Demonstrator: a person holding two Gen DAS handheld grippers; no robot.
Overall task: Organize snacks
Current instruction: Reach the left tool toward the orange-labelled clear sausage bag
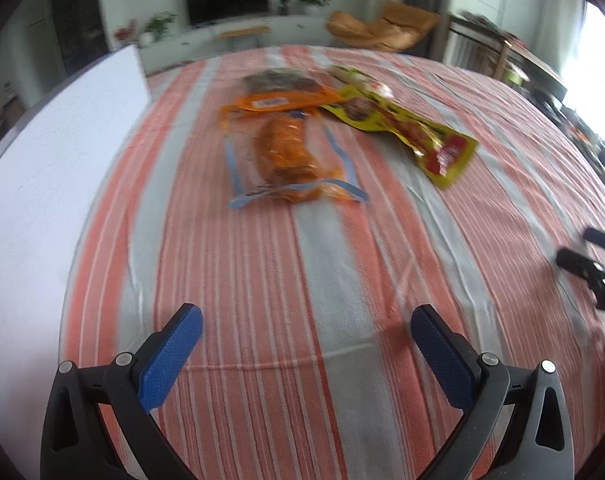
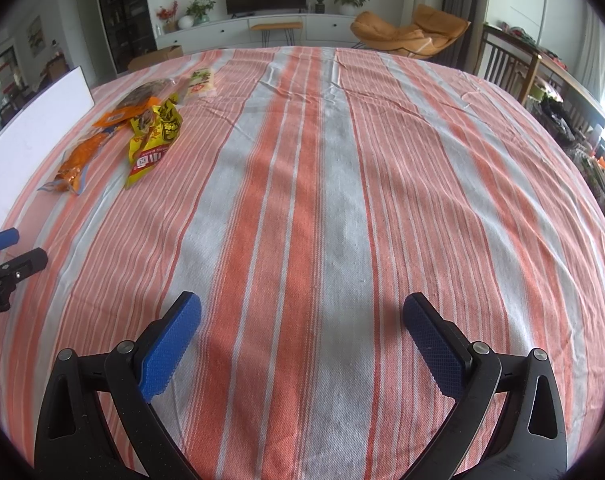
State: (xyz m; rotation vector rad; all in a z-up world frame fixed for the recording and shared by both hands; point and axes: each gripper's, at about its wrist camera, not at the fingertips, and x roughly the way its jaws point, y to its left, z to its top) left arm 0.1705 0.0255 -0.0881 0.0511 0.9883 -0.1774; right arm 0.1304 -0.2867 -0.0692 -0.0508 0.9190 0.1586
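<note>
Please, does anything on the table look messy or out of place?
Yes. The snack packets lie in a loose, overlapping pile: the orange packet over the clear bread packet, the yellow packet askew beside them. Nothing looks spilled.

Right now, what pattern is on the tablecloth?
The tablecloth has orange-red and grey stripes with thin white lines. The right wrist view shows it best.

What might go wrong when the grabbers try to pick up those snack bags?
The snack packets overlap: the yellow packet lies partly on the orange packet, so pulling one may drag the other.

The clear sausage packet lies flat on the striped tablecloth, so the open left gripper might pinch cloth along with it.

The right gripper, also open, hovers far from the pile and may cross paths with the left one when reaching.
</note>
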